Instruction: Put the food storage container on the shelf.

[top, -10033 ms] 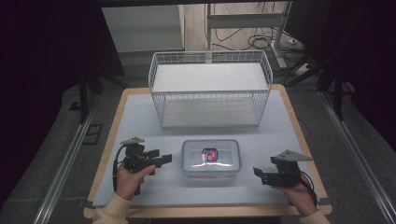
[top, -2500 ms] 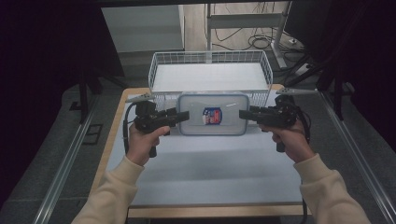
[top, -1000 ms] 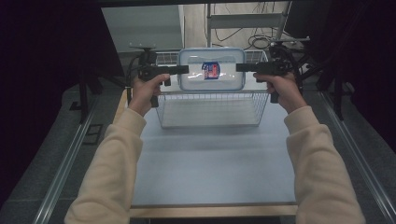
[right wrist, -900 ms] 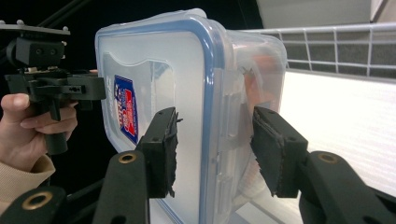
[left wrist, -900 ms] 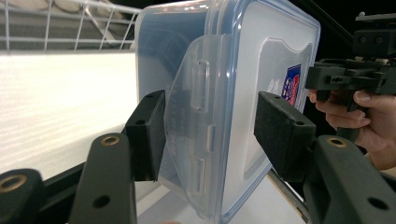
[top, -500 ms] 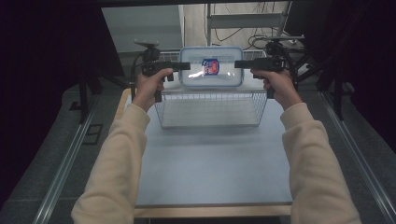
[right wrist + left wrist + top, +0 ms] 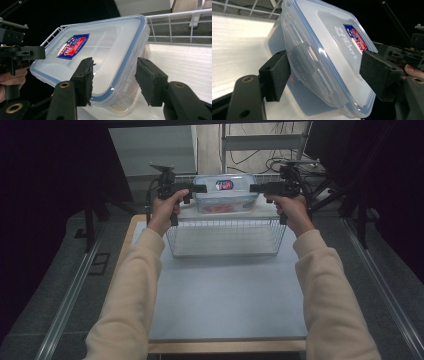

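A: Quick count. How many containers?

B: One. Clear plastic container with a blue-edged lid and one red-and-blue label. It sits over the far part of the wire basket, in or just above it; whether its base rests on the basket floor I cannot tell.

A: Baskets?

B: One, white wire, on the one grey table. The container is at the basket's far side, tilted in both gripper views.

A: Grippers?

B: Two. The left gripper is at the container's left end, the right gripper at its right end. Both are level with the basket's top rim.

A: Left claw state?

B: Spread. In the left gripper view its jaws have just been opening; the container's end lies between them, one pad right at the side wall, the other standing clear of the lid.

A: Right one?

B: In the right gripper view the jaws have just been opening a little. The container's corner is between them: one pad lies against the lid, the other stands off with a gap. Not pinching.

A: Hands?

B: Two, cream sleeves, one per gripper.
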Tool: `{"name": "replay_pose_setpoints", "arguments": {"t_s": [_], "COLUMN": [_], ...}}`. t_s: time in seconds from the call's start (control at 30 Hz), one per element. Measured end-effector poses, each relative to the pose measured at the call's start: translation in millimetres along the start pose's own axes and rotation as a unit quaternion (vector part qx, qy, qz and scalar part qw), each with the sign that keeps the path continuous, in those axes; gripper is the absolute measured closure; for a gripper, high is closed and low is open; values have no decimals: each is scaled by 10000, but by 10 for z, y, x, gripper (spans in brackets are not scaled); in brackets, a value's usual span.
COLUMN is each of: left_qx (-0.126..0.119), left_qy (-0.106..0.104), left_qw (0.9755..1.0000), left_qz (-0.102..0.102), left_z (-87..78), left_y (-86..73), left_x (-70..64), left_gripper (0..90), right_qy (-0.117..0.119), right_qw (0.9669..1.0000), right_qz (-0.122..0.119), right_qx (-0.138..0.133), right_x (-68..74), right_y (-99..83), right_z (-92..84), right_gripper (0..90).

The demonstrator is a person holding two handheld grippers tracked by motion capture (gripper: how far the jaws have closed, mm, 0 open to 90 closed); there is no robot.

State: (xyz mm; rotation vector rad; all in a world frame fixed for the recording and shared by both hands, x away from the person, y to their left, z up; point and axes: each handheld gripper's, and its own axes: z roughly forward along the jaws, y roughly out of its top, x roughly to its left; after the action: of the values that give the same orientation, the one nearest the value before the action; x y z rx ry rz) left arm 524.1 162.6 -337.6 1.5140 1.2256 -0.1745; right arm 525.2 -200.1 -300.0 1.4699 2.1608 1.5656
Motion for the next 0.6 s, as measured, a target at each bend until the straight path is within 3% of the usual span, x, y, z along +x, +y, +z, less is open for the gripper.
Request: {"name": "replay_pose_setpoints", "arguments": {"t_s": [0.17,0.33,0.43,0.53,0.6], "left_qx": [-29,-384,-411,-493,-500], "left_qy": [337,336,402,479,411], "left_qw": [9994,9982,9962,9922,9914], "left_qz": [123,306,649,1041,1137], "left_z": [-4,-212,-360,-527,-610], "left_y": [-5,-77,-181,-363,-510], "left_x": [-58,-200,-331,-464,-526], "left_gripper": [139,117,129,146,146], "right_qy": [-36,-74,4,1,31], "right_qw": [9999,9986,9974,9955,9942], "right_qz": [-78,-407,-627,-868,-982], "right_qx": [-135,-338,-368,-382,-428], "right_x": [20,74,132,193,221], "right_y": [-38,-110,-195,-319,-417], "right_z": [-25,-165,-285,-398,-478], "right_gripper": [423,369,344,310,305]}}
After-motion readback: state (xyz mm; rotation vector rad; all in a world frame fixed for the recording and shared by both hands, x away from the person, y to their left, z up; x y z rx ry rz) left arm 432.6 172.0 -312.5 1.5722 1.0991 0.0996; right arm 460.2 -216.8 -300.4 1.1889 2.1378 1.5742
